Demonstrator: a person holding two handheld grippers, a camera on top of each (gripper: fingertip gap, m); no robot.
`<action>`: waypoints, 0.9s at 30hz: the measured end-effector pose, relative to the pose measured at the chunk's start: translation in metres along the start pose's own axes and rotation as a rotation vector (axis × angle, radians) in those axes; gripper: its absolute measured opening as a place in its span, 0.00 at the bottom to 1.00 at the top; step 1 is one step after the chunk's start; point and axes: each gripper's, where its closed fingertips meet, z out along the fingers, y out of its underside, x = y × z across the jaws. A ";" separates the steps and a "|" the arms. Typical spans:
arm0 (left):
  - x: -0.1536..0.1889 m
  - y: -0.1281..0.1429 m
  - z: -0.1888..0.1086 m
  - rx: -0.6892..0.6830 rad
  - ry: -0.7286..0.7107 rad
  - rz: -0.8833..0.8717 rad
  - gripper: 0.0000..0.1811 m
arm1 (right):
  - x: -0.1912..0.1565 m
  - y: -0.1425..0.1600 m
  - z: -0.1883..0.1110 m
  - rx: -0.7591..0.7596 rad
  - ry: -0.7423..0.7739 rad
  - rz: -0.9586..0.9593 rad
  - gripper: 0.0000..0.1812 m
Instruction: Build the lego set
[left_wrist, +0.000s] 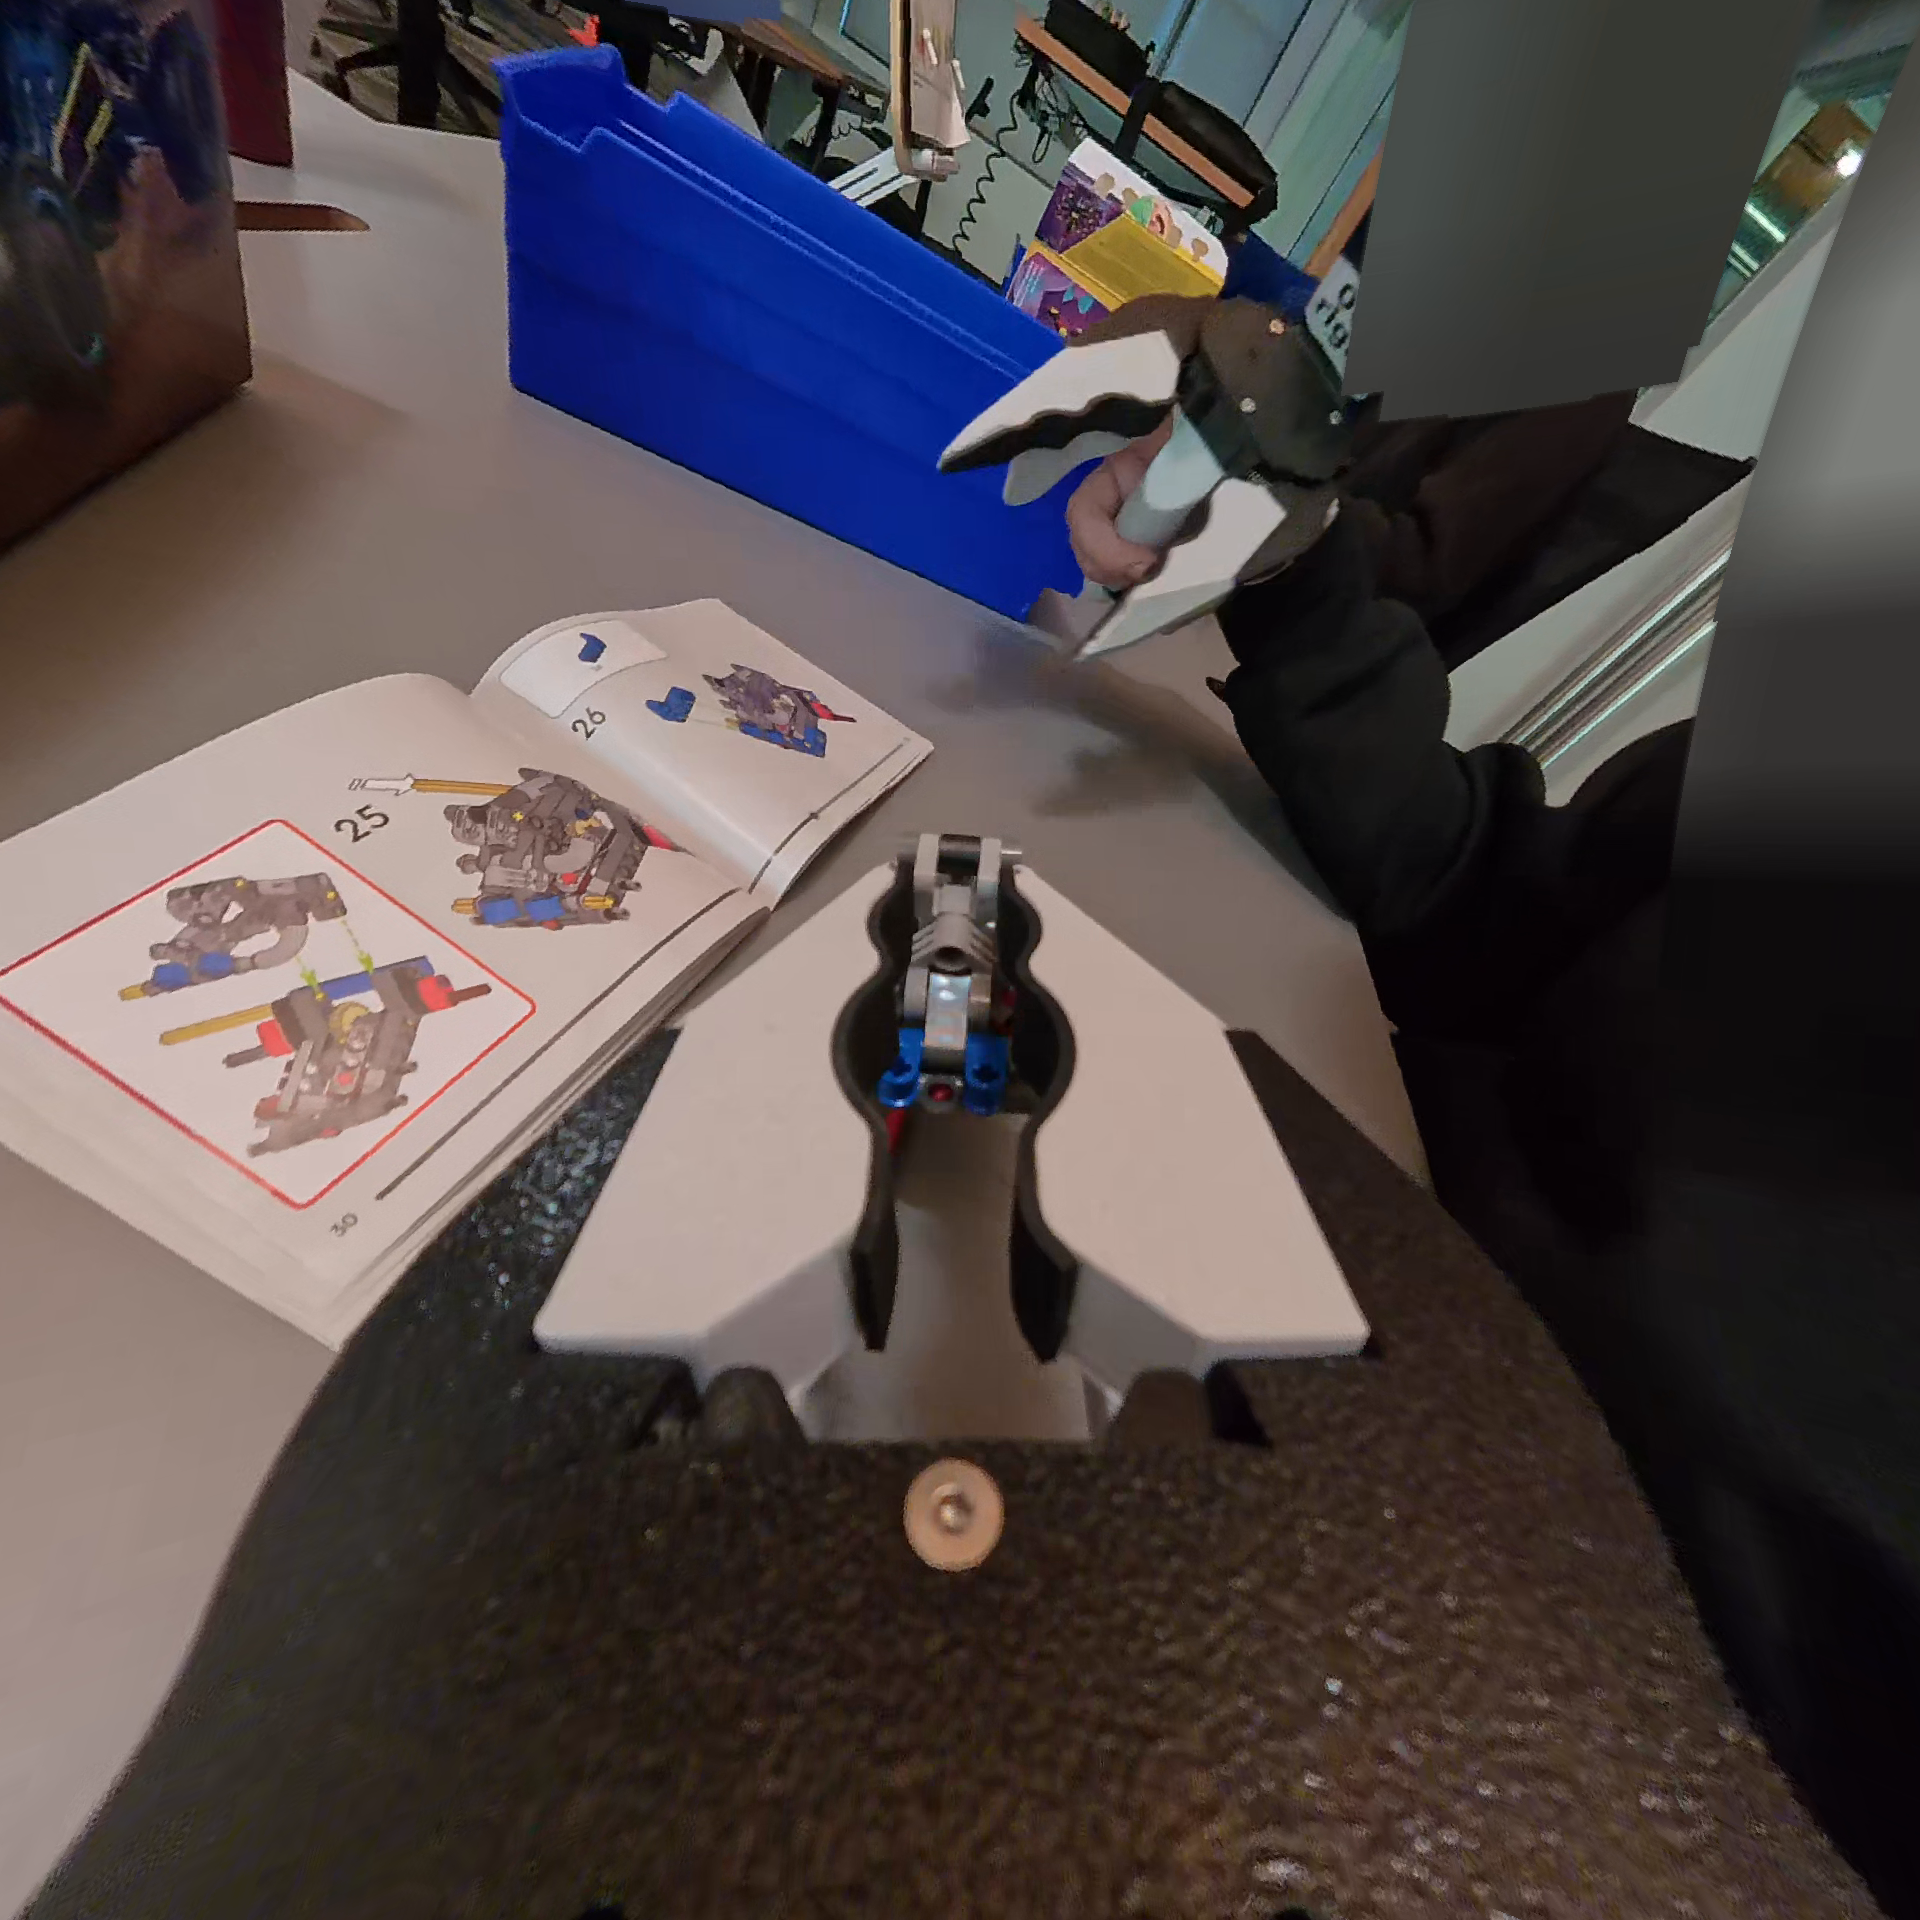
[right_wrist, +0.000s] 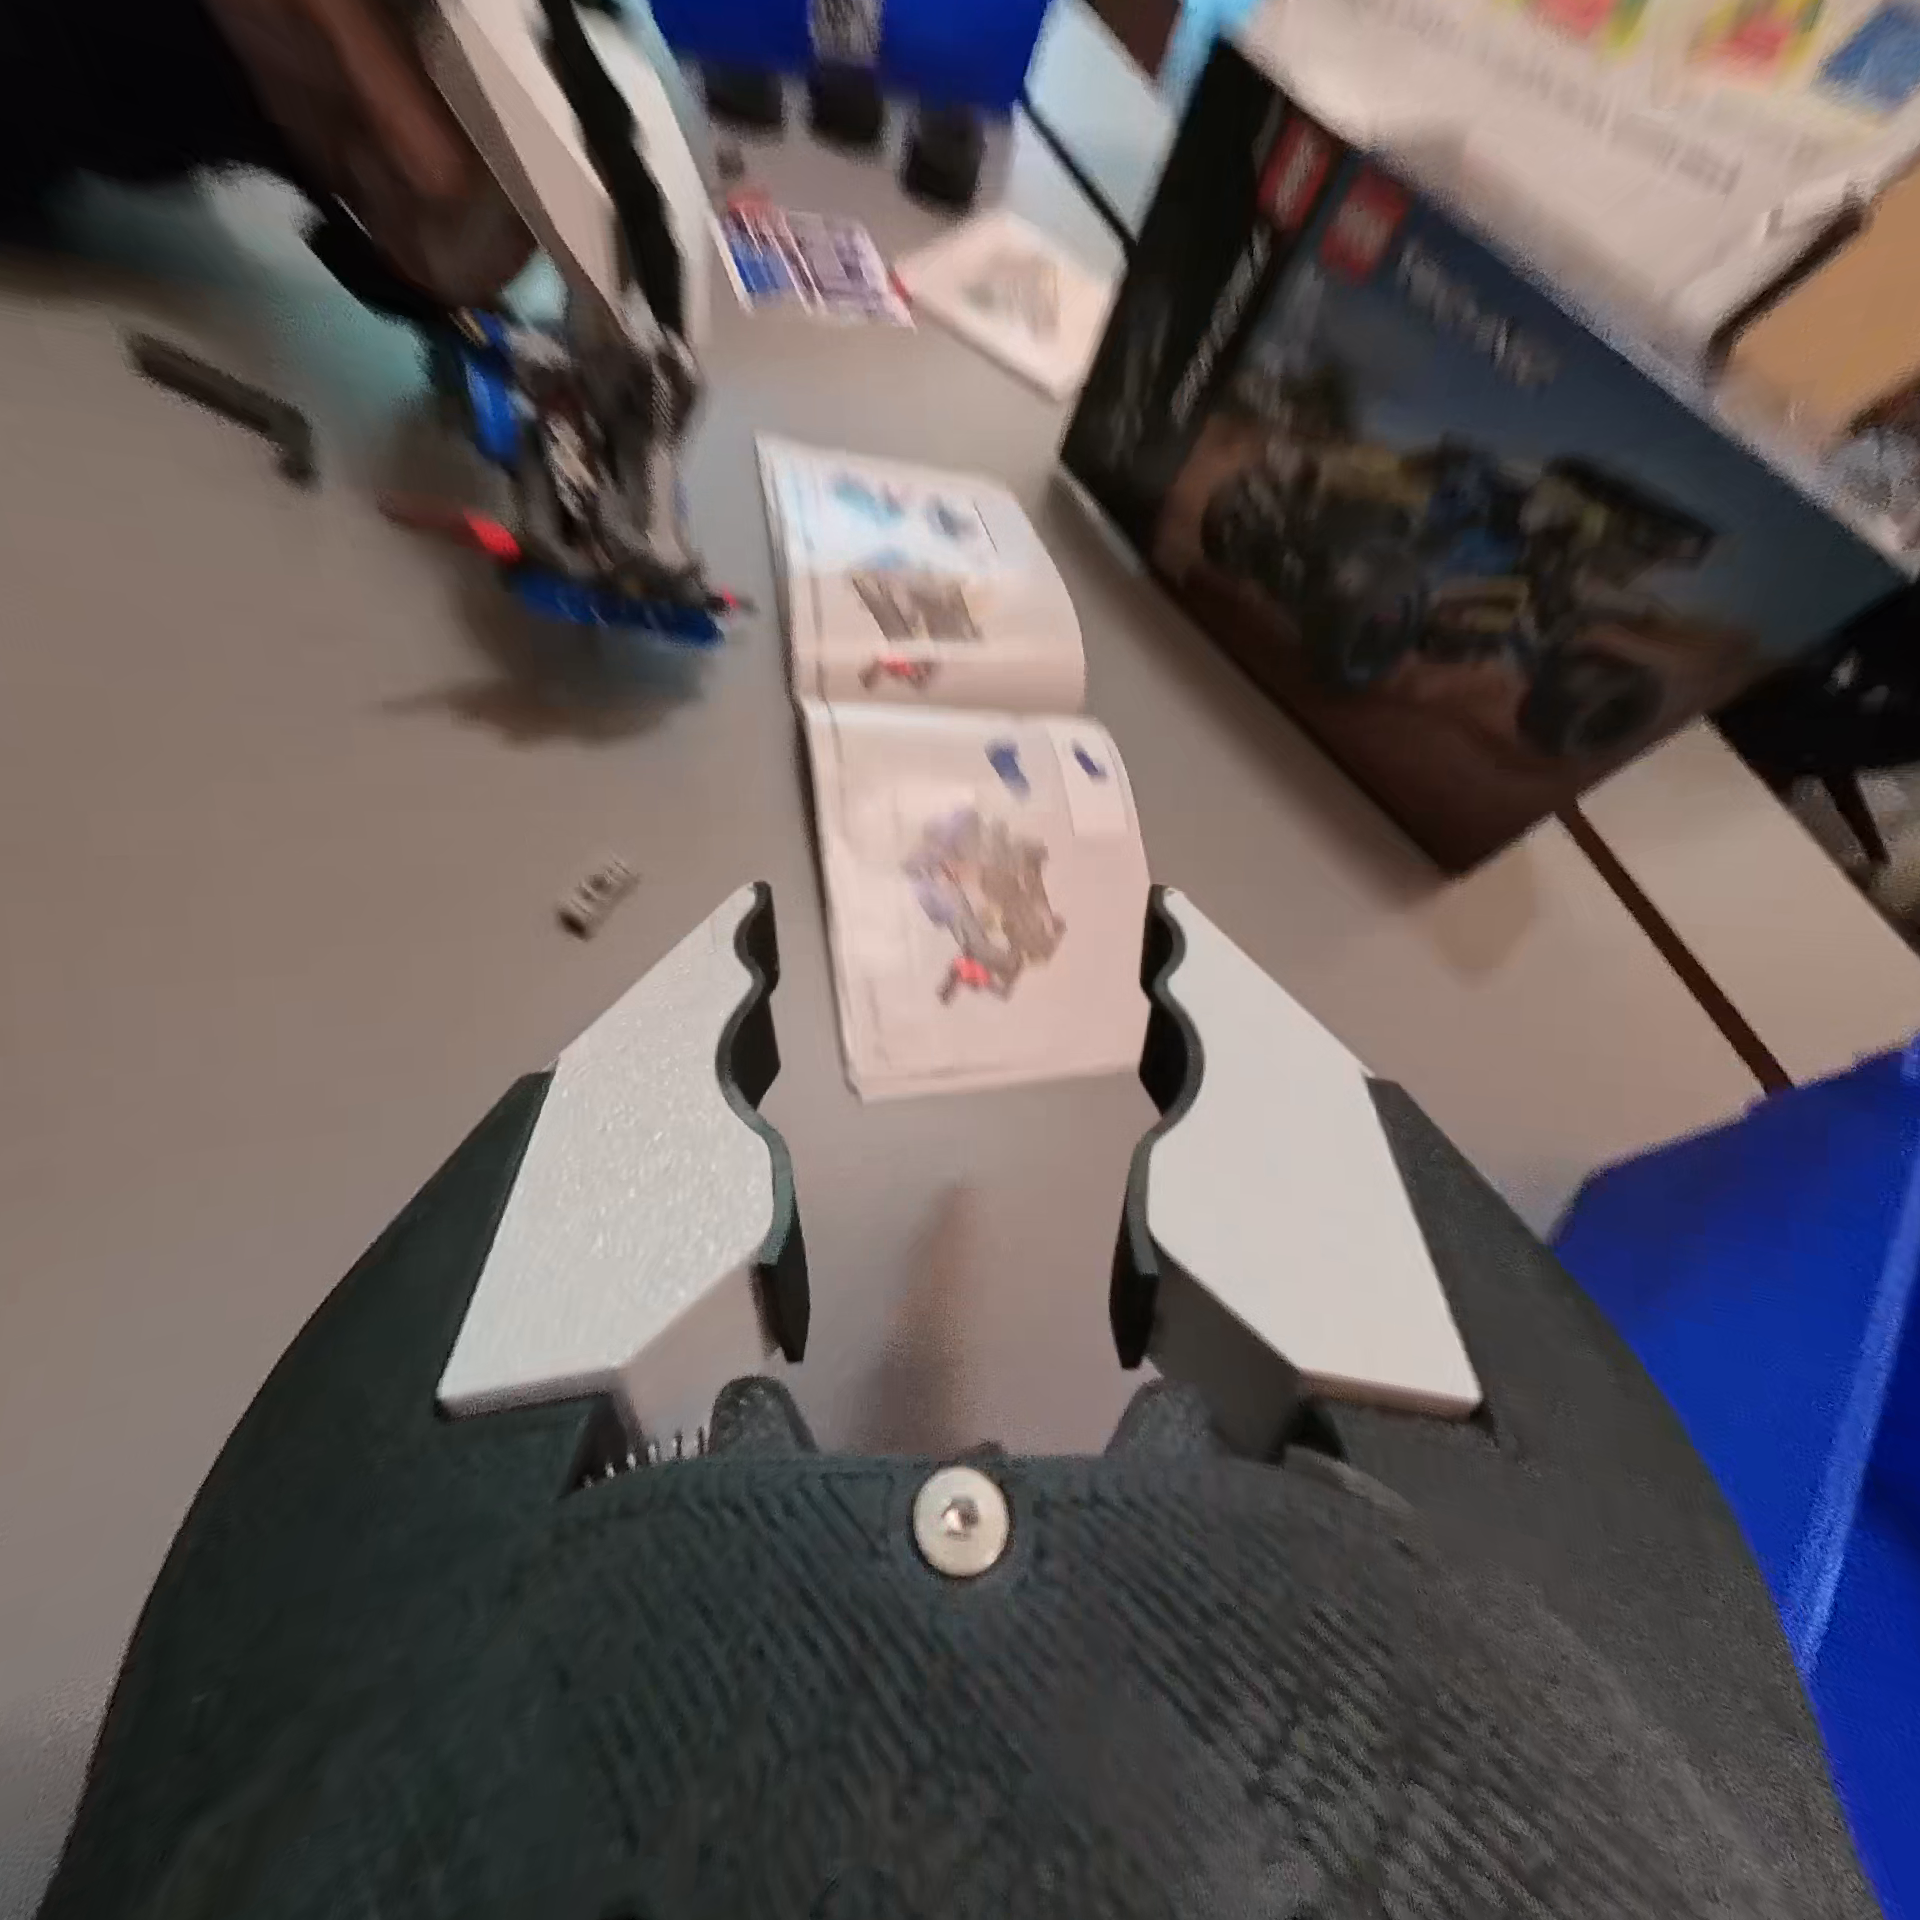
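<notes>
Closest in the left wrist view, the left gripper (left_wrist: 954, 935) has its two fingers pressed in on the lego assembly (left_wrist: 951, 1013), a grey, blue and red sub-build seated in the scalloped hollows between the pads, held above the table (left_wrist: 1091, 748). Its long axis runs along the fingers, pointing away from the camera: the blue connectors and a red pin end sit at the near end, while a grey forked tip pokes out just past the fingertips. The right wrist view, which is motion-blurred, shows the same build hanging from that gripper with its blue base edge down near the tabletop. The right gripper (right_wrist: 961, 914) has its fingers spread wide with nothing between them. It hovers over the near page of the open instruction booklet (right_wrist: 935, 727), beside the blue bin (left_wrist: 748, 301). A small grey piece (right_wrist: 597, 891) lies loose on the table left of its fingers, and a dark strip (right_wrist: 223, 400) lies farther off. Beyond the booklet stands the set's box (right_wrist: 1455, 499). The likely trouble from here is rotation — the build is clamped only across a narrow middle, so any sideways push while adding a part could pivot it in the hollows or pop a joint. The blurred picture also suggests a fast-moving right gripper, which could overshoot a small part and knock it away.
</notes>
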 end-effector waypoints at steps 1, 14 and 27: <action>0.001 0.000 0.001 -0.001 0.002 0.010 0.07 | -0.008 -0.012 0.000 0.049 -0.030 -0.008 0.38; 0.018 0.008 0.013 -0.045 0.005 0.200 0.07 | -0.074 -0.051 0.059 0.134 -0.155 0.026 0.18; 0.035 0.026 0.030 -0.120 0.032 0.360 0.07 | -0.093 -0.054 0.069 0.195 -0.165 0.042 0.17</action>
